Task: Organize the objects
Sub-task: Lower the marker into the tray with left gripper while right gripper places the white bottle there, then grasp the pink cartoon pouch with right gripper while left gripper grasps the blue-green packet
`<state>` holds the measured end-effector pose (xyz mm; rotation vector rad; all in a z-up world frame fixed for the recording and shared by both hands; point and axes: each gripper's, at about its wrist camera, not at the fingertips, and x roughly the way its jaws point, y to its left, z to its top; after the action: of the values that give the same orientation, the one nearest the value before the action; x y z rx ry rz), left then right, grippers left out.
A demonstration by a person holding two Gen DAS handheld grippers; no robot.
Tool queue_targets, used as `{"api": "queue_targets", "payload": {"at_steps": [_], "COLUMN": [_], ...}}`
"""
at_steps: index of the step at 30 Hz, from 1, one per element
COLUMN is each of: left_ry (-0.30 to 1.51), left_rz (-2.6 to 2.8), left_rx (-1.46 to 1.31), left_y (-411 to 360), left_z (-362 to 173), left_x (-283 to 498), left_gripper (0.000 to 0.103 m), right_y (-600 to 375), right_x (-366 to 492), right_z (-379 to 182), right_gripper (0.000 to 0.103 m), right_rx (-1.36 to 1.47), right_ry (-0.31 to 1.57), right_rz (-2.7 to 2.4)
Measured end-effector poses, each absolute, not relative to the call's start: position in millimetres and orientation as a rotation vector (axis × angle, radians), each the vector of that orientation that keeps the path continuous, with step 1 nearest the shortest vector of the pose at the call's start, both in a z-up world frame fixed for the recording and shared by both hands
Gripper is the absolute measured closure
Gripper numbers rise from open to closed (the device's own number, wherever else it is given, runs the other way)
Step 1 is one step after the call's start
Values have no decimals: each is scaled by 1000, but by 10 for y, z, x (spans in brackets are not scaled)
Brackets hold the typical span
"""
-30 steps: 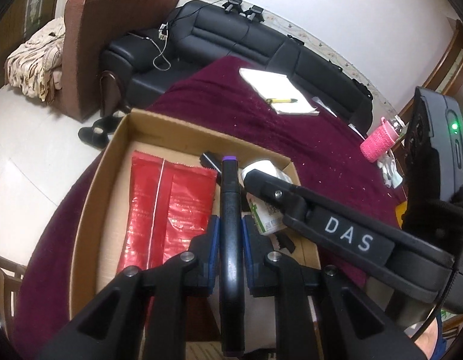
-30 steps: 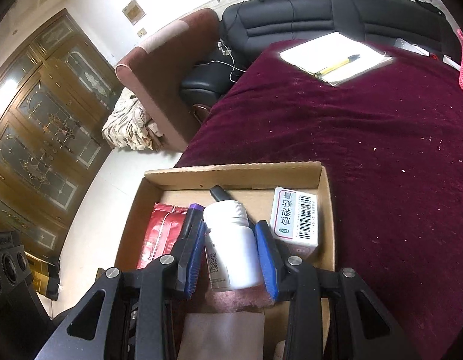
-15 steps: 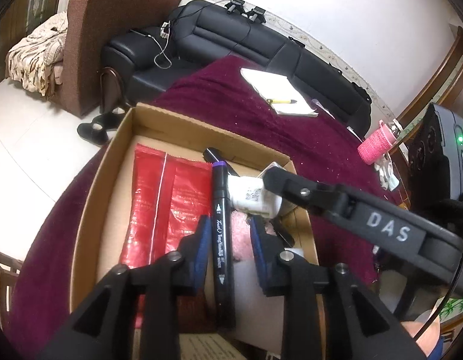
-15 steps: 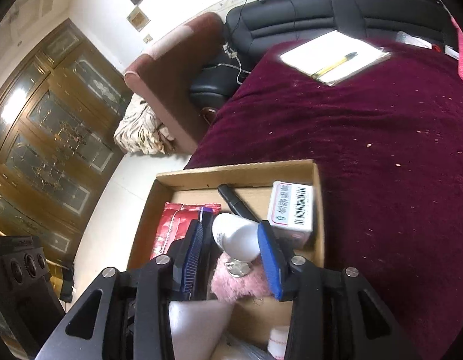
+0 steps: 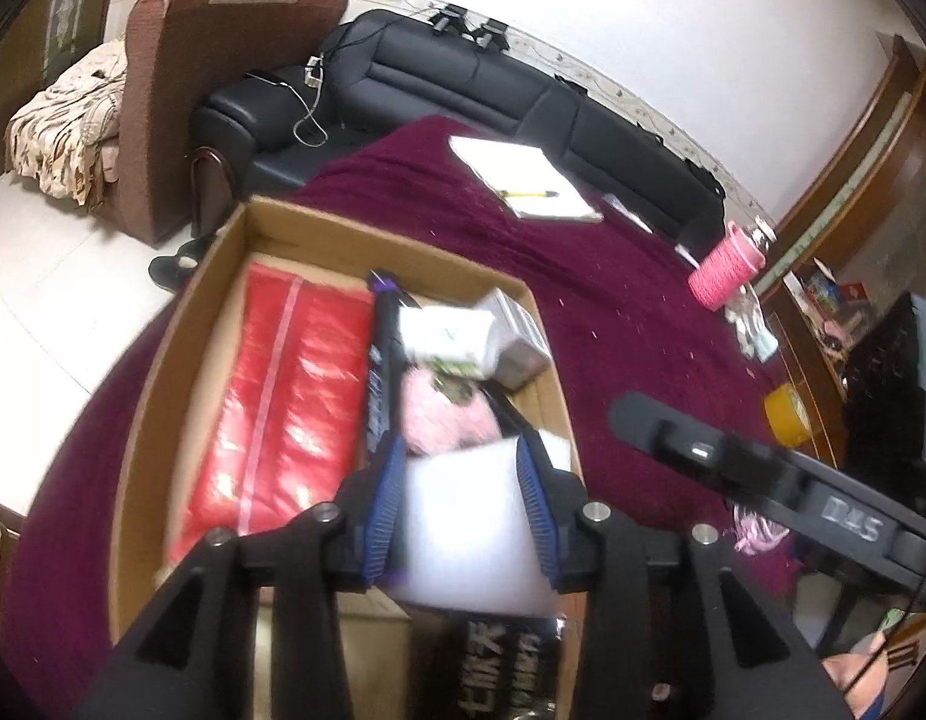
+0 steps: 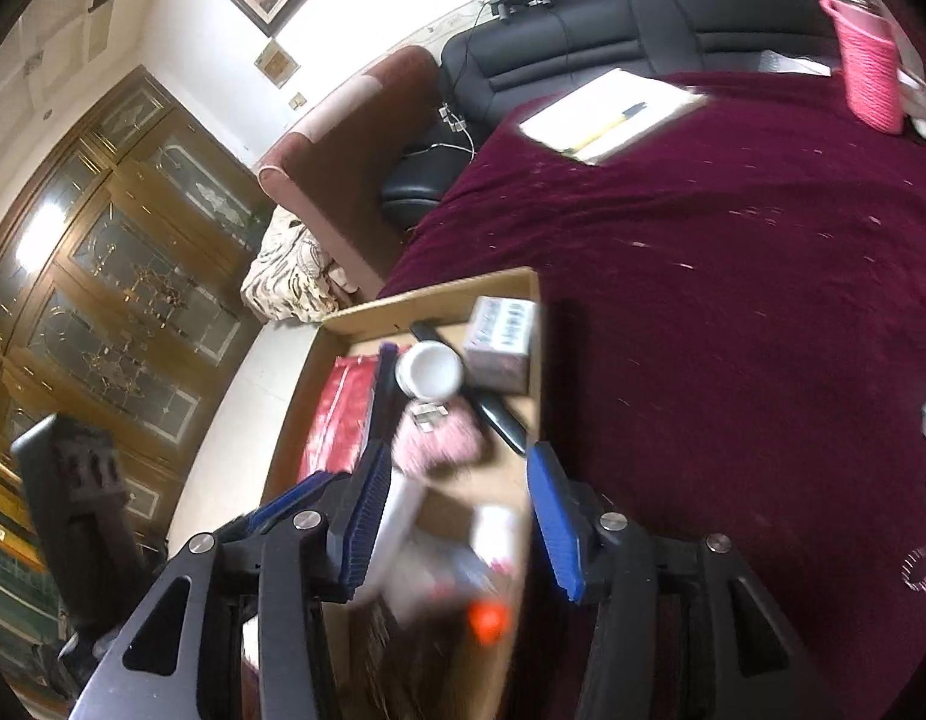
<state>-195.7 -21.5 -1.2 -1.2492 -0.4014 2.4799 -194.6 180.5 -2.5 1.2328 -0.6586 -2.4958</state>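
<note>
A cardboard box (image 5: 162, 372) sits on the maroon tablecloth (image 6: 733, 276). Inside it lie a red packet (image 5: 282, 402), a black marker with a purple cap (image 5: 381, 354), a white bottle (image 6: 429, 369), a pink fluffy item (image 5: 444, 414) and a small barcoded carton (image 6: 502, 339). My left gripper (image 5: 459, 456) hovers over the box's near end, jaws opening, with nothing pressed between them; a white sheet (image 5: 469, 534) lies below. My right gripper (image 6: 456, 486) is also opening, and is empty above the box's near right part.
A notebook with a yellow pen (image 5: 523, 180) lies farther back on the cloth. A pink yarn-wrapped jar (image 5: 727, 267) and a yellow tape roll (image 5: 790, 414) stand to the right. A black sofa (image 5: 523, 96) and a brown armchair (image 5: 180, 90) are behind the table.
The left gripper let go of the marker, which now lies in the box. The right gripper released the white bottle. Both grippers drew back from the box and widened.
</note>
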Motion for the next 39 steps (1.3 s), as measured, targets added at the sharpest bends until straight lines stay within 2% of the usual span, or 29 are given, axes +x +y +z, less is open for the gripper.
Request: {"api": "queue_targets", "payload": {"at_steps": [6,12,18,21,24,28,31,33,34,36,39], "left_ry": [-329,-244,-170,-127,-95,-97,-118,-132,-142,-159,-160], "left_rz": [2411,2366,2276,2236,2217,2207,2210,2218,2218,2219,2211], "left_rx": [-1243,-1179,-1174,-1191,-1202,-1219,-1228,-1234,-1238,-1243,-1248], "left_y": [167,608,1057,1228,1309,1311,1273,1249,1239,1233,1240], "left_z": [-8,148,90,16,-36,-101,-126,-137,-144,-153,-176], "left_x": [-1735,-1461,-1206,-1096,-1036,-1023,-1036,-1066,-1080,-1097,-1077], "left_gripper": [66,58,57,57,57,57,53,52,52,52,52], "right_y": [2576,3639,4640,4849,4773,4372,3897,3791,3773,3753,3747], "right_x": [-1359,-964,-946,-1006,-991,-777,-592,-517,-487,-477,-578], "right_z": [112,134,-214,-483,-562,-480,-494,-417,-349,-200,-147], "right_gripper": [40,39,37,37,37,36,33,31,27,1,1], "right_rx": [1180,1130,1198,1225,1227,1282,1380,1375,1354,1282,1233], "right_ry": [-717,-819,-993,-1154,-1188,-1095,-949,-842,-768,-616,-593], "right_rz": [-2603,-2825,-2984,-2866,-2741,-2587,-2373,-2422,-2490,-2637,-2674]}}
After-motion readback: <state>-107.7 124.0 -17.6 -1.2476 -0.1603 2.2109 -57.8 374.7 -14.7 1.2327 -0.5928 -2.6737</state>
